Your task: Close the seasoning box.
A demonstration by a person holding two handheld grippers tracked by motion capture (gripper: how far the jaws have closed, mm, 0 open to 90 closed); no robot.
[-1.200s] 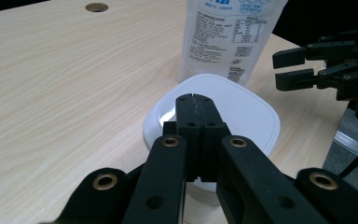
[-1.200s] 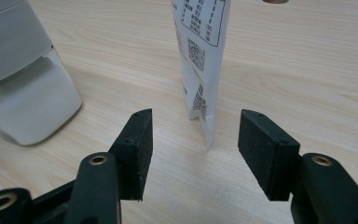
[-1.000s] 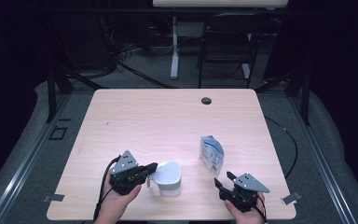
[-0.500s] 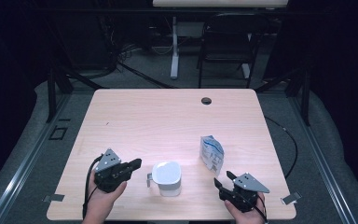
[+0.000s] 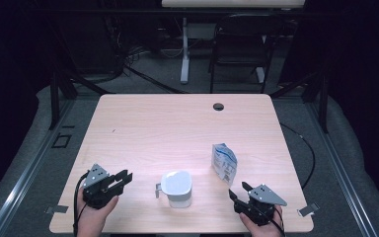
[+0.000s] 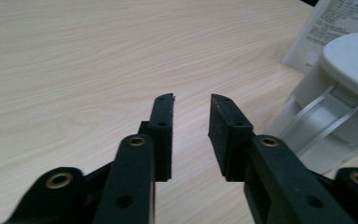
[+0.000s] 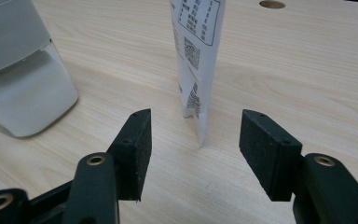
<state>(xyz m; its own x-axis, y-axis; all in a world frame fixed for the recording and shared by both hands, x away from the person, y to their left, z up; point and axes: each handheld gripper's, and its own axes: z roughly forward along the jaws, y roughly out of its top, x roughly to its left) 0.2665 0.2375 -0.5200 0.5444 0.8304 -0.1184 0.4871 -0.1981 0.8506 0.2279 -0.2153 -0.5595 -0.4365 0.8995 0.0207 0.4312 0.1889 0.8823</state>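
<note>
Our left tongs (image 5: 121, 178) sit parted and empty at the bench's near left edge, the jaws a narrow gap apart, just clear of the white jug (image 5: 177, 188) and its handle. Our right tongs (image 5: 238, 194) gape wider, also empty, aimed at the upright printed pouch (image 5: 224, 163) near them on the bench (image 5: 177, 128).
</note>
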